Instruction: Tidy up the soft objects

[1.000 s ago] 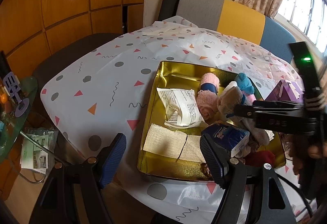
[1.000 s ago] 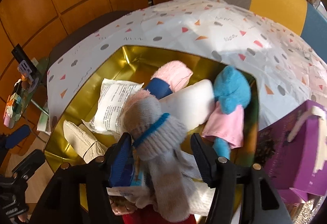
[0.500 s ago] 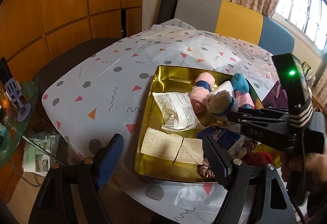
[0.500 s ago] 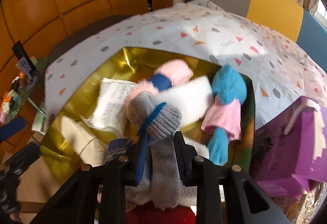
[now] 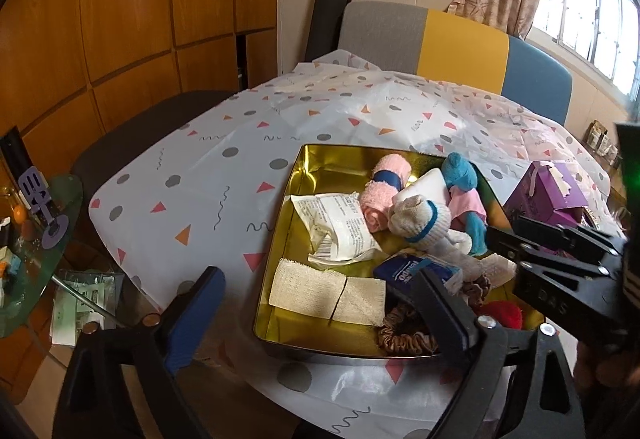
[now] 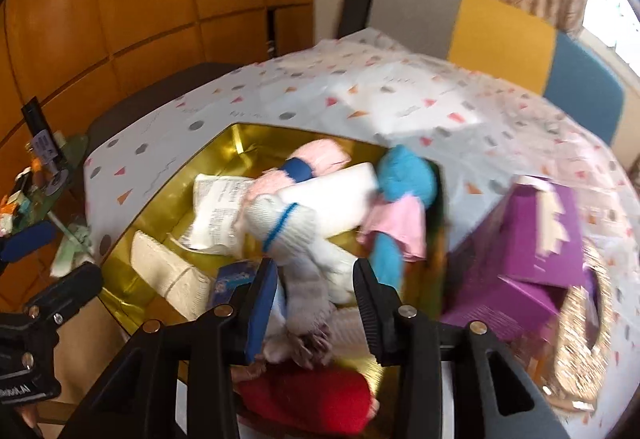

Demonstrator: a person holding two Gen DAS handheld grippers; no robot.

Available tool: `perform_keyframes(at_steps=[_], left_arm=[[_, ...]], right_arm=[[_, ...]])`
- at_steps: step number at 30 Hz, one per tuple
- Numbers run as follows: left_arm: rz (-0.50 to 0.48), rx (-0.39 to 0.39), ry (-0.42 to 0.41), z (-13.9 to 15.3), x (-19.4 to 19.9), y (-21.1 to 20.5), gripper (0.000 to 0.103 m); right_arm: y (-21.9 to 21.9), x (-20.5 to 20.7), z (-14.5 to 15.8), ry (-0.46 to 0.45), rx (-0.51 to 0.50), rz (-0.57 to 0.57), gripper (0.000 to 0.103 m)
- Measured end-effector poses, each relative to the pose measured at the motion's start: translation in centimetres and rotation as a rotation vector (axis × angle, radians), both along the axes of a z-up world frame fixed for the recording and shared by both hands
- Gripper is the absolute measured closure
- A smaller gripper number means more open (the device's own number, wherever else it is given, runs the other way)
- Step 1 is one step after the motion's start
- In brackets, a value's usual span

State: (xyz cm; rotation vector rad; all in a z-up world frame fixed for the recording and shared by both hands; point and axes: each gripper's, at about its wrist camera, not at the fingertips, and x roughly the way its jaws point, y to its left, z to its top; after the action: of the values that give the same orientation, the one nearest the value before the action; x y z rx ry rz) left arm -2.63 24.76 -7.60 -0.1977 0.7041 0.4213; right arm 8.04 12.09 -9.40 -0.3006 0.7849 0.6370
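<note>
A gold tin (image 5: pixel 320 167) on the patterned tablecloth holds several soft things. A white-grey sock (image 5: pixel 420 221) with a blue stripe lies across a pink towel roll (image 5: pixel 384 183) and a blue-and-pink cloth toy (image 5: pixel 460 179). In the right wrist view the sock (image 6: pixel 288 223) trails down between the jaws of my right gripper (image 6: pixel 314 265). Those jaws are opening and the pads look clear of it. My left gripper (image 5: pixel 320 303) hangs over the tin's near edge, jaws opening wide, with nothing held. A beige gauze (image 5: pixel 324 289), a white packet (image 5: pixel 340 227) and a blue tissue pack (image 5: pixel 408 271) lie below.
A purple box (image 6: pixel 532 239) stands just right of the tin, with a glittery gold lid (image 6: pixel 580 339) beside it. A brown scrunchie (image 5: pixel 404 335) and a red soft item (image 6: pixel 312 399) fill the tin's near corner. A glass side table (image 5: pixel 40 239) is at the left, a chair (image 5: pixel 460 43) behind.
My right gripper closed on the sock, then loosened and drew back toward the near right. My left gripper's jaws spread wider and it backed off slightly.
</note>
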Motion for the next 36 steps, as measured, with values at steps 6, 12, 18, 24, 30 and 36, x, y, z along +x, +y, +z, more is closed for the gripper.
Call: perform_keyframes(at_steps=[6,12,18,24,30,36], left_arm=[[-0.007,0.033,-0.036,0.9,-0.3,-1.7,0.000],[-0.026,0.037,-0.059,1.3,-0.5,-3.2,0.000],[-0.035,0.058,-0.073,1.6,-0.5,-4.4,0.000],[-0.026,0.087,-0.073,1.8,-0.5,-5.0,0.000],[-0.017,0.093,-0.067,1.8,-0.6,-5.1,0.000],[-0.014,0.097,-0.060,1.7,-0.6,-5.1,0.000]], right_arm=[[-3.3,-1.5,0.6,-0.055,0.015,-0.128,0.064],[-5.8,-2.8,0.7,-0.090,0.025,-0.197,0.064],[-7.7,-3.3,0.8,-0.103,0.045,-0.253,0.064],[-8.2,-3.3,0.9,-0.098,0.061,-0.265,0.064],[-8.1,-3.3,0.8,-0.094,0.064,-0.261,0.064],[-8.1,-3.3,0.8,-0.090,0.069,-0.263,0.064]])
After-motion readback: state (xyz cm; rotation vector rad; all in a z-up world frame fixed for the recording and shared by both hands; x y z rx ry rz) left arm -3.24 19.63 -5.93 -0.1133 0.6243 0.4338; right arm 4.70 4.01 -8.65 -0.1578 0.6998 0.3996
